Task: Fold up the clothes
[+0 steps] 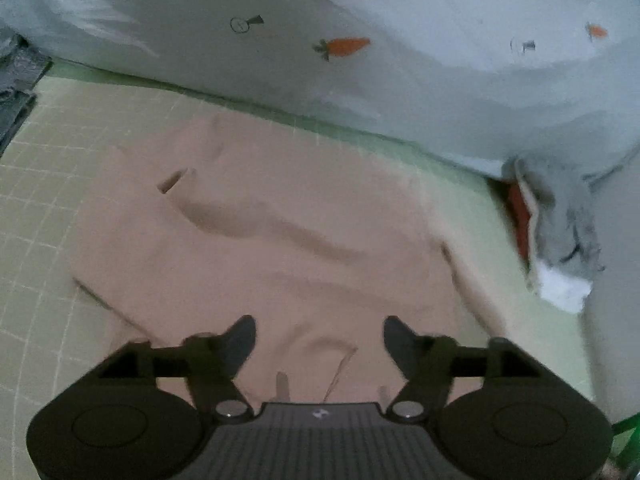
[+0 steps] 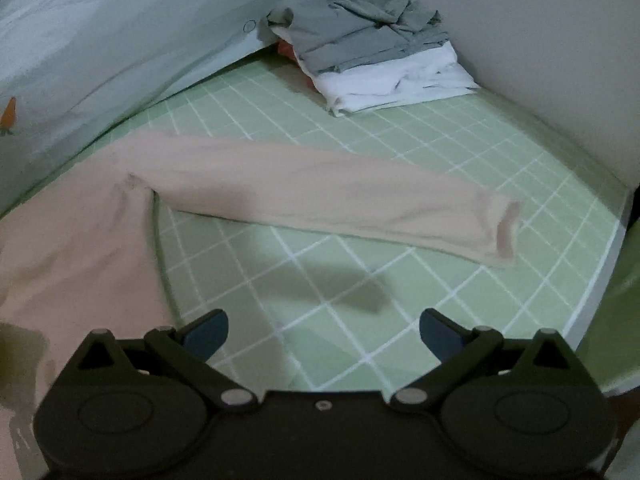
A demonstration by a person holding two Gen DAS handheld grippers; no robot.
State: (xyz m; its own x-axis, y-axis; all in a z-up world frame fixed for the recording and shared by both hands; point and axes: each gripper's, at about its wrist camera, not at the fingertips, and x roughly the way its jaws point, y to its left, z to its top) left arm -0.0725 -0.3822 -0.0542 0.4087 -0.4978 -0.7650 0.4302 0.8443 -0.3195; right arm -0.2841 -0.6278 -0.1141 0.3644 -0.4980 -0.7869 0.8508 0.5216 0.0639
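Your pink long-sleeved top lies flat on the green checked sheet, its body straight ahead of and under your left gripper, whose jaws stand apart, empty. One sleeve stretches across ahead of your right gripper, jaws apart over bare sheet. Beyond the sleeve sits a stack of folded clothes; a carrot-print quilt lies behind.

This looks like a bedroom in a home. A bed with a green sheet checked in white lines fills the space, and a pale blue quilt printed with small carrots is bunched along its far side. A stack of folded clothes, grey on white, sits in the corner against a plain wall.
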